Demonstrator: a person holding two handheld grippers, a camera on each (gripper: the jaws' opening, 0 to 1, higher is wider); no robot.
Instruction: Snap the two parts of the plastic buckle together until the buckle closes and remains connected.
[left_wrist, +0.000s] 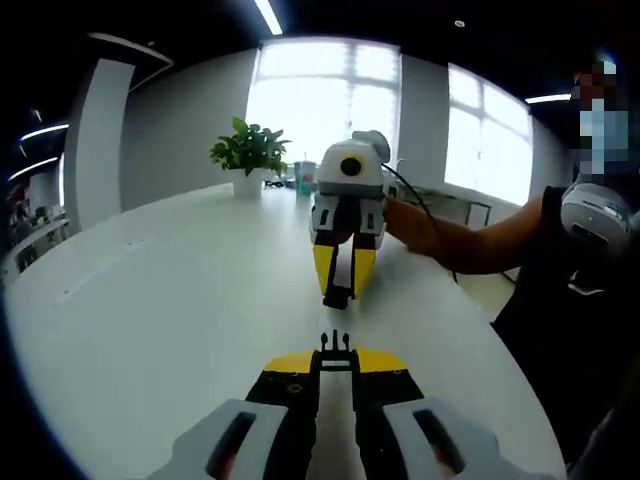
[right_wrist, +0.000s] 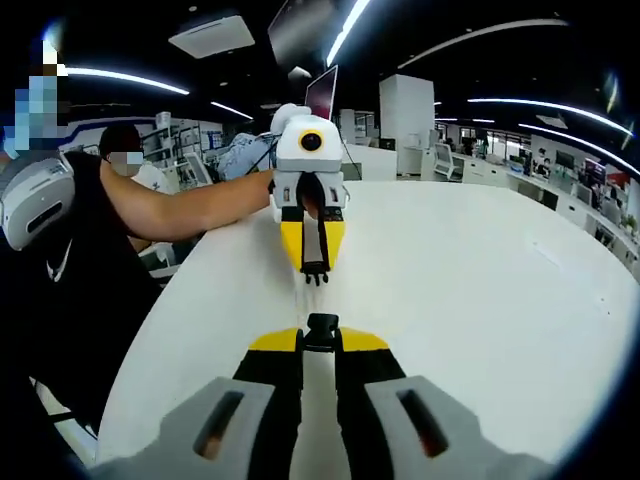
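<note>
Black plastic buckle halves face off just apart over the white surface (left_wrist: 150, 300): left gripper (left_wrist: 335, 352) pinches the pronged half (left_wrist: 335, 352), right gripper (right_wrist: 321, 333) clamps the socket half (right_wrist: 321, 330), arms held level.

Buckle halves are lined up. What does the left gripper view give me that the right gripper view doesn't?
Left gripper view: a green potted plant by bright windows, and the pronged black buckle half close up in the left gripper.
Right gripper view: office desks, and the socket black buckle half in the right gripper.
Both: the white round table, both halves apart.
</note>
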